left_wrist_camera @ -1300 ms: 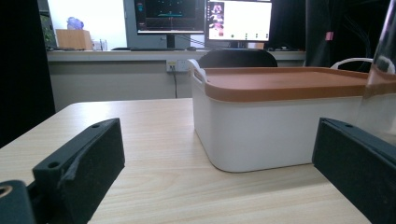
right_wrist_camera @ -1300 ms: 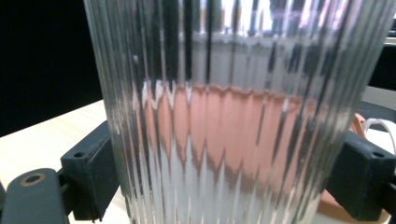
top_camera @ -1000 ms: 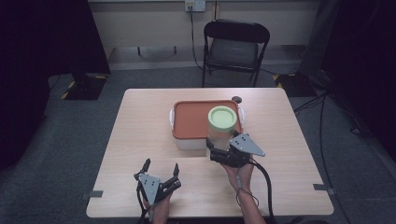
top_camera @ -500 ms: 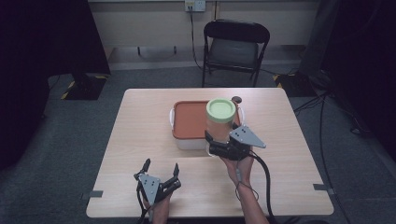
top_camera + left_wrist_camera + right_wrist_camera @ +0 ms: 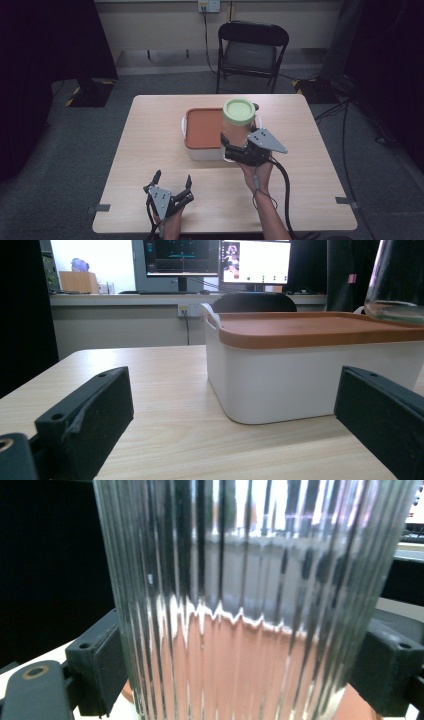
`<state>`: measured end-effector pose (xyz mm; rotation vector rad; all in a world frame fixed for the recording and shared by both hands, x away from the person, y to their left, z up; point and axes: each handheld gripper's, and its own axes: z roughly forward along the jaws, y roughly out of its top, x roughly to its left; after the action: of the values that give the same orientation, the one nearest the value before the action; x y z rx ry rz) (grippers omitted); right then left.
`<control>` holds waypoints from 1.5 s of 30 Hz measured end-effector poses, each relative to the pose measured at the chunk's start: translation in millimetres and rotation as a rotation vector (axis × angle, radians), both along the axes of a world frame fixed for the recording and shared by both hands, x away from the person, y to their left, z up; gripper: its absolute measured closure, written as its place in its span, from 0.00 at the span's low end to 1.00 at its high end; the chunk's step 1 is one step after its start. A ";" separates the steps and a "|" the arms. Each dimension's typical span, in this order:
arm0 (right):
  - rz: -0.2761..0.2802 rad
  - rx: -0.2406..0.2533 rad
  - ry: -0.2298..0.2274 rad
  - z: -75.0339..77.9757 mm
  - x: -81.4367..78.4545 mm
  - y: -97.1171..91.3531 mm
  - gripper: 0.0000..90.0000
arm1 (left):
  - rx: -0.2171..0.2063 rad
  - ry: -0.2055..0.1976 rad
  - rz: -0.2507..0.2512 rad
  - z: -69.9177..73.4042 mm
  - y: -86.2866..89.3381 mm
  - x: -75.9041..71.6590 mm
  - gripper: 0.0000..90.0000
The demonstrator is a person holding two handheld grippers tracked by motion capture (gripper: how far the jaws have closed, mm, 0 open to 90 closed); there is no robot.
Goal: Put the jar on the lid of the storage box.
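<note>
I've lifted the jar (image 5: 237,127) higher over the last second: my right gripper (image 5: 231,150) is clamped on its ribbed glass low down, and it now hangs just above the right end of the orange-lidded box (image 5: 202,134) instead of beside it, so I judge I'm about to set it down on that lid. The jar stands upright, long axis vertical, green lid (image 5: 239,110) facing up. My left gripper (image 5: 172,181) rests near me on the table (image 5: 150,125), jaws spread wide, empty.

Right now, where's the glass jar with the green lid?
In the high view the jar is held in the right gripper, above the right end of the orange-lidded box.
</note>
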<state>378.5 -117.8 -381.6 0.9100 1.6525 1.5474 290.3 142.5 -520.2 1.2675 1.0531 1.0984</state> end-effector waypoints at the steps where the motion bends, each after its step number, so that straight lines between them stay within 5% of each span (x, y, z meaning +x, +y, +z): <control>1: -0.002 0.001 -0.002 1.1 1.0 0.1 0.12 | 0.000 0.000 0.000 0.0 0.0 0.0 0.02; 7: -0.022 0.020 0.006 5.2 10.7 0.7 0.12 | 0.000 0.000 -0.001 0.0 0.1 -0.1 0.02; 16: -0.033 -0.028 -0.014 4.7 32.2 7.6 0.12 | 0.000 0.000 -0.002 0.0 0.0 -0.1 0.02; 25: -0.045 -0.025 -0.011 0.0 52.3 13.4 0.12 | 0.000 0.000 -0.004 0.0 0.1 -0.1 0.02; 45: -0.057 -0.014 0.023 -12.8 72.8 17.5 0.12 | 0.000 0.000 -0.004 0.0 0.1 -0.1 0.03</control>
<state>451.3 -100.3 -394.4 0.9624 1.6372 1.4904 290.1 142.6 -520.2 1.2693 1.0498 1.0951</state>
